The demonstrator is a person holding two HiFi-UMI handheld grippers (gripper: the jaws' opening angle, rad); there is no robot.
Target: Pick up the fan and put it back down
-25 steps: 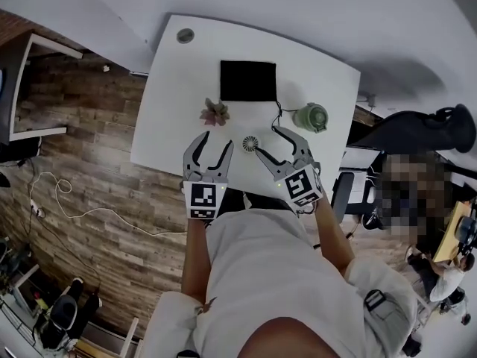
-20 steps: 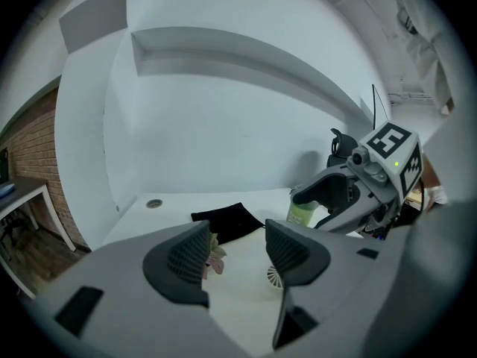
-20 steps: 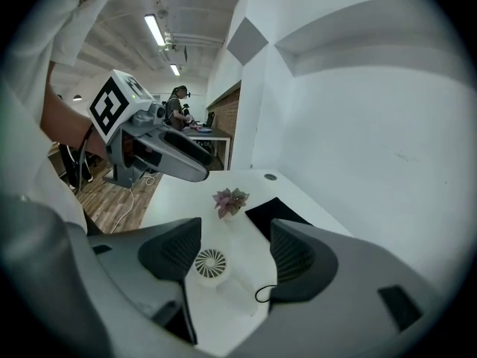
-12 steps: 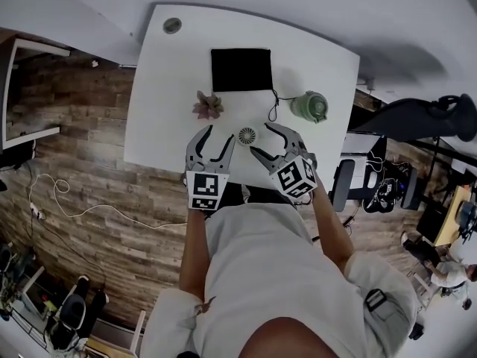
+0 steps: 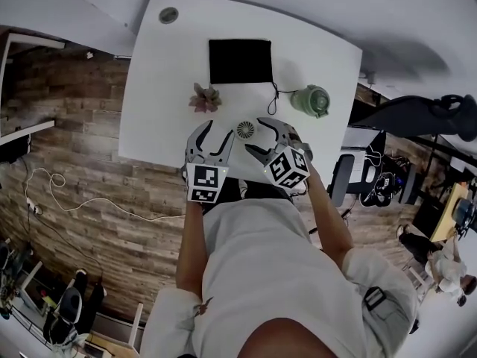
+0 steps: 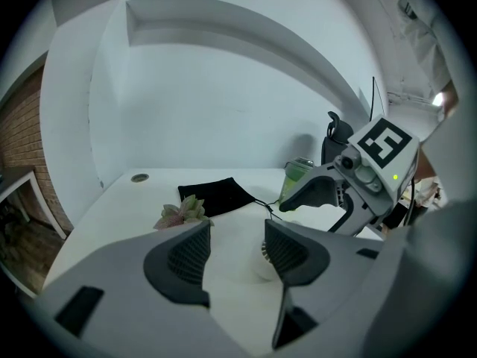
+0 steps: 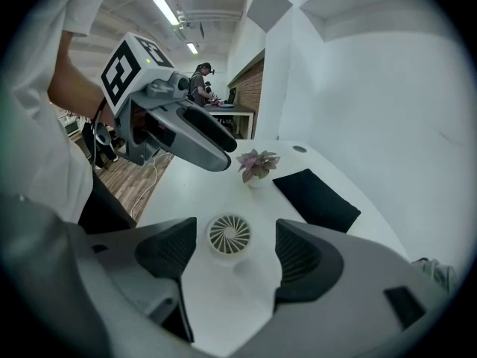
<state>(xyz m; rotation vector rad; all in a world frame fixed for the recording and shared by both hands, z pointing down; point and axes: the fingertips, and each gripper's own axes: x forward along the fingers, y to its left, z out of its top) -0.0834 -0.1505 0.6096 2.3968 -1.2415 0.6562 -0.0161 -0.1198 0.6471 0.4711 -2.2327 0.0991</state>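
Observation:
The small white round fan (image 5: pixel 245 130) lies flat on the white table (image 5: pixel 160 88) near its front edge, with its grille facing up. My right gripper (image 5: pixel 256 135) is open. Its jaws have just been opening, and the fan (image 7: pixel 229 233) sits on the table between its two pads without touching them. My left gripper (image 5: pixel 214 134) is also open, just left of the fan, with nothing between its pads. In the left gripper view the fan (image 6: pixel 261 263) peeks out beside the right pad, and the right gripper (image 6: pixel 350 189) hangs close by.
A black pouch (image 5: pixel 239 61) lies at the back of the table, with a cord running toward a green lidded jar (image 5: pixel 311 101) on the right. A small potted plant (image 5: pixel 205 98) stands left of the fan. A wooden floor lies to the left and office chairs to the right.
Both grippers have come down toward the table's front edge. The right jaws have spread wider around the fan. The fan has stayed on the table.

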